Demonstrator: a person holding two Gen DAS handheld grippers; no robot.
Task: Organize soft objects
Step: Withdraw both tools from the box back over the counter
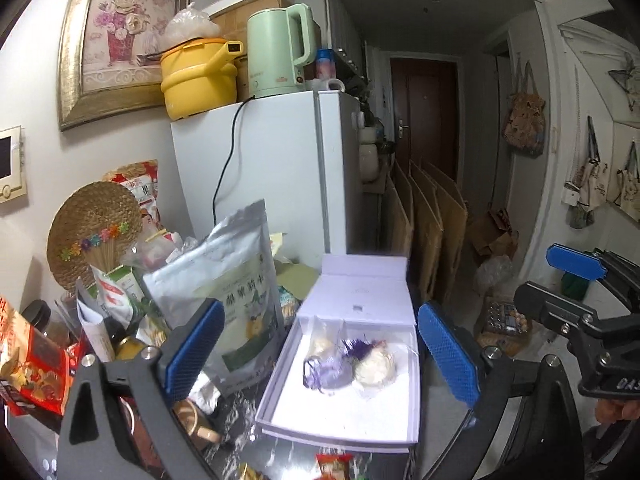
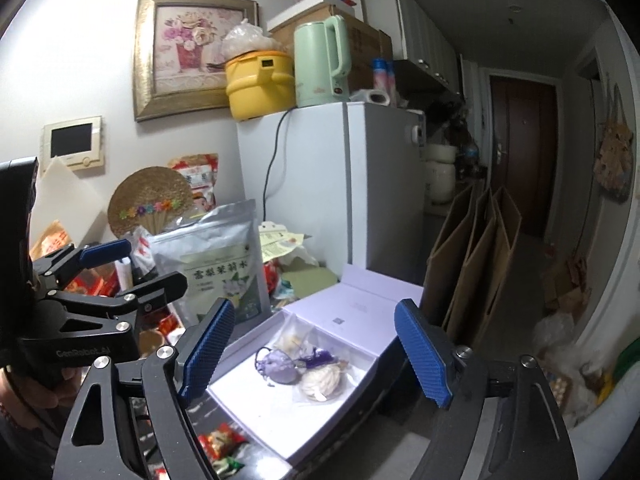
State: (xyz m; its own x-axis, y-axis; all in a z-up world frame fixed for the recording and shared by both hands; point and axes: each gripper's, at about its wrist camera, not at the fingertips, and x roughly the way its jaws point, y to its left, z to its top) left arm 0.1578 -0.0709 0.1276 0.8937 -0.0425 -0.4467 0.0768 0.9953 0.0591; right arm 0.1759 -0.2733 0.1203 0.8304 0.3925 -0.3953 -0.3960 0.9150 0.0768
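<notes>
Here, going from the left, the cluttered table edge holds snack packets and a silver pouch (image 1: 236,292) standing upright just left of the lavender box (image 1: 280,412). The left gripper (image 1: 320,356) hangs above the box's near end with its blue pads spread wide and nothing between them. Straight ahead of it and below, inside the open box, lie the soft things: a purple sachet (image 1: 326,374) touching a cream sachet (image 1: 374,366) on its right, with a clear-wrapped piece behind them. The box runs lengthwise away from the grippers, its lid (image 1: 362,292) folded back at the far end against the white fridge (image 1: 280,168). Further right, the right gripper (image 2: 320,360) also stands apart and empty; from its own view the sachets sit ahead and slightly left of centre, so it looks in at an angle. Both seem about equally near; the left lines up more squarely with the purple sachet, the right with the cream one. Either would need to drop forward and down.
</notes>
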